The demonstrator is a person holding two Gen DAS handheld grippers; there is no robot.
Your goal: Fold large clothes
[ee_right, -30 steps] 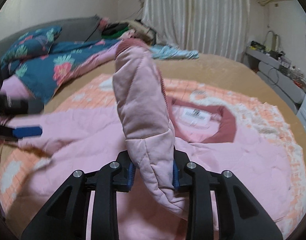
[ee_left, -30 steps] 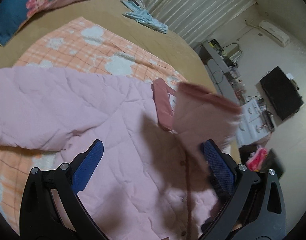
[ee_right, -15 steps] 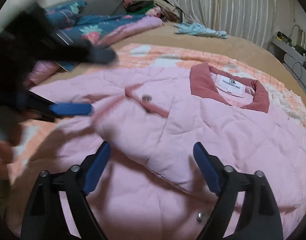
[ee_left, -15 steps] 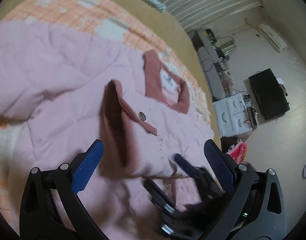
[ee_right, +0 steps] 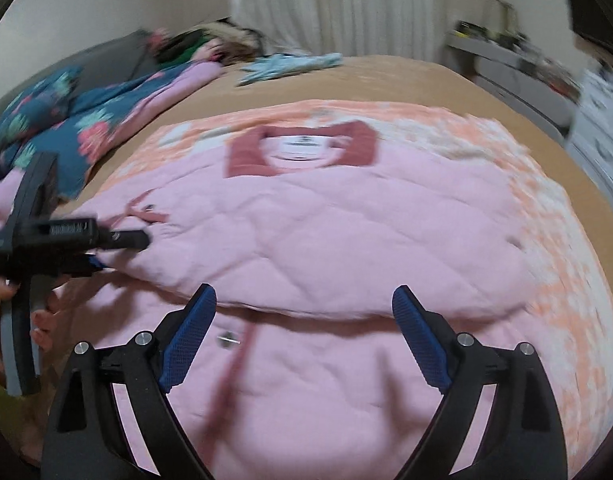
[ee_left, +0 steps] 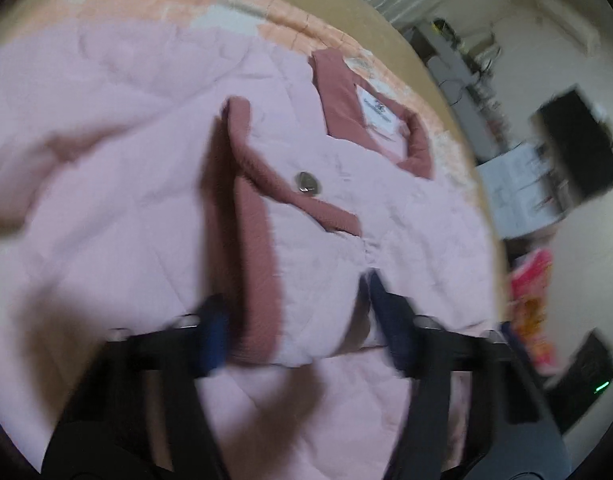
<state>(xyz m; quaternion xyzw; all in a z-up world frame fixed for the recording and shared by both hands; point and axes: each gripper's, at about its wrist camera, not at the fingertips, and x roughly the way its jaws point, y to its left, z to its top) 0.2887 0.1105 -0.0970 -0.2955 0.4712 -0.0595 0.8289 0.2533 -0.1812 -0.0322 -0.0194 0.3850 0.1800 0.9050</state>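
Pink quilted jacket [ee_right: 346,232] lay flat on orange-and-white blanket [ee_right: 554,184] on the bed [ee_right: 406,80], collar [ee_right: 302,148] w/ label toward far side. One sleeve [ee_left: 306,264] was folded across the front, dark-pink cuff [ee_left: 258,240] up, button [ee_left: 306,182] showing. Left gripper [ee_left: 298,332] was closing, fingers [ee_left: 214,336] either side of the sleeve end; blur, can't tell if pads pressed yet. Right gripper [ee_right: 304,336] was released & still widening, nothing between its fingers, over the jacket front.
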